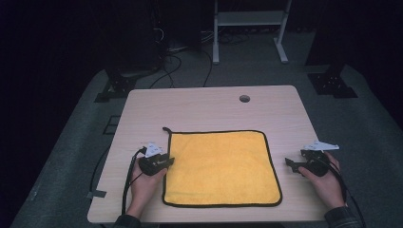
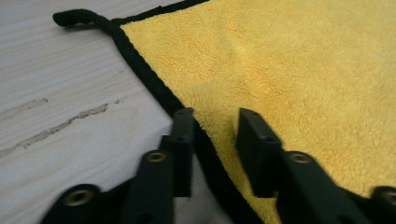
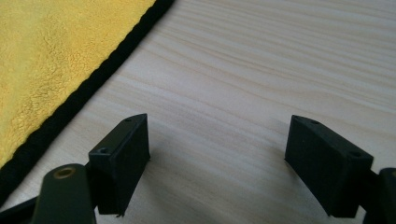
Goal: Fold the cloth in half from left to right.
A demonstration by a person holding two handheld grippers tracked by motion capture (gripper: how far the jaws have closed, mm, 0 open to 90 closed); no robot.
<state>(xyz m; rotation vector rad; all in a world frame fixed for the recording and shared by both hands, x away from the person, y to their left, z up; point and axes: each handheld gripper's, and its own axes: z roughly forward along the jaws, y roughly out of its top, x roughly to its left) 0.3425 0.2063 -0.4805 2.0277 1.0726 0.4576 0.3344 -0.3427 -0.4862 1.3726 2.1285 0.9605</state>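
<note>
A pale wooden table point(image 1: 209, 107) with rounded corners carries a square yellow cloth point(image 1: 221, 166) lying flat on its near half (black-edged, with a small black loop point(image 1: 166, 129) at its far left corner). A round hole point(image 1: 244, 99) sits near the table's far edge.

Overhead and close claw cameras share the cloth point(image 1: 221, 166).

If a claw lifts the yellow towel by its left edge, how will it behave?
The towel looks soft and fluffy, so it would probably sag and fold. It lies thin and flat, so likely light. The left claw straddles its black edge, a seemingly firmer hold.
</note>
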